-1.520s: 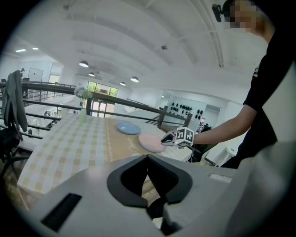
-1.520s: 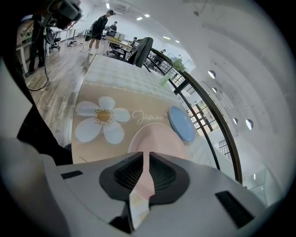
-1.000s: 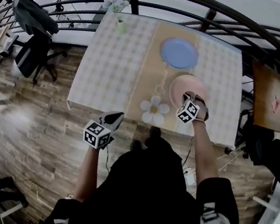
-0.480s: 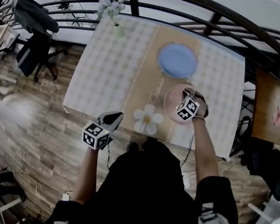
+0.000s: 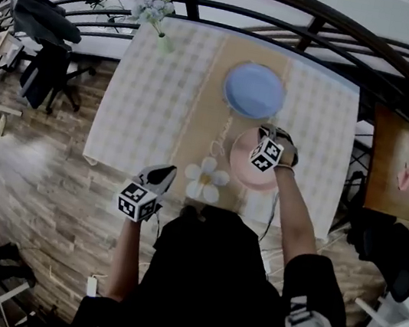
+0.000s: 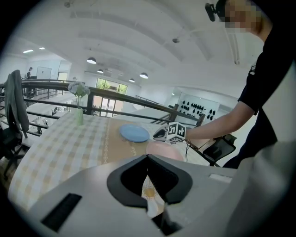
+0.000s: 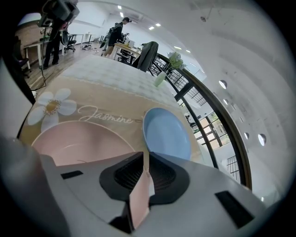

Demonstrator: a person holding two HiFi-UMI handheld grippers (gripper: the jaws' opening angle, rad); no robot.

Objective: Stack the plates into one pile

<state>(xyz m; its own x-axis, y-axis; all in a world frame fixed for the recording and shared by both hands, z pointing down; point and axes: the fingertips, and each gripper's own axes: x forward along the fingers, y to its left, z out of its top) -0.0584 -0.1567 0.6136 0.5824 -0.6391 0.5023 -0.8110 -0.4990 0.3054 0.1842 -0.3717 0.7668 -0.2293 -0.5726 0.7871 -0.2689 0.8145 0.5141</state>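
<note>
A pink plate lies on the tan runner at the table's near right, and my right gripper is shut on its far rim. In the right gripper view that rim runs between the jaws, the pink plate spreads to the left, and a blue plate lies just beyond. The blue plate sits alone on the runner farther back. My left gripper hangs shut and holds nothing, off the table's near edge. From the left gripper view both plates show ahead.
A checked cloth covers the table, with a daisy print on the runner's near end. A vase of flowers stands at the far left corner. A dark curved railing runs behind. A chair with a jacket is at left.
My right gripper and the pink plate have come nearer to me, away from the blue plate. The left gripper has hardly moved.
</note>
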